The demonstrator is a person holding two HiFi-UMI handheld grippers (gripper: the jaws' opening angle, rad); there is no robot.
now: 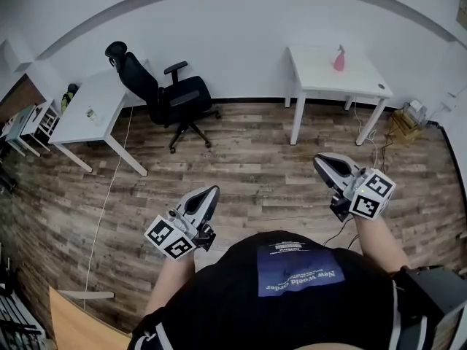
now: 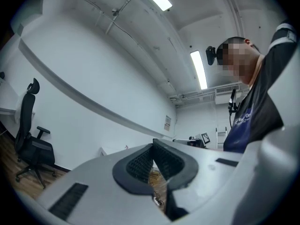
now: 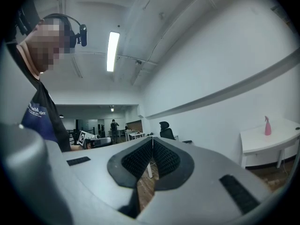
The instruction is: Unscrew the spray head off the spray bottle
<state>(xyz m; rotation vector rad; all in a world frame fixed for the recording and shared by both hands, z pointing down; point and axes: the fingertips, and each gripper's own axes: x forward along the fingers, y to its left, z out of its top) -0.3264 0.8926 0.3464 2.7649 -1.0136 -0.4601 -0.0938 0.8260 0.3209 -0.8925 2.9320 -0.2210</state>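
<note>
The left gripper [image 2: 153, 149] has its jaws pressed together with nothing between them, and the right gripper [image 3: 152, 146] is the same, closed and empty. The person holds both low, near the body. The pink spray bottle [image 1: 339, 58] stands upright on a white table [image 1: 365, 82] at the far wall, well apart from both grippers. The step in hand seems to be the approach: it is better to walk to the table first, then open one gripper for the bottle body and the other for the spray head. A wooden floor [image 1: 255, 166] lies between, and a black office chair [image 1: 171, 93] and a second white table [image 1: 91, 111] stand at the left.
</note>
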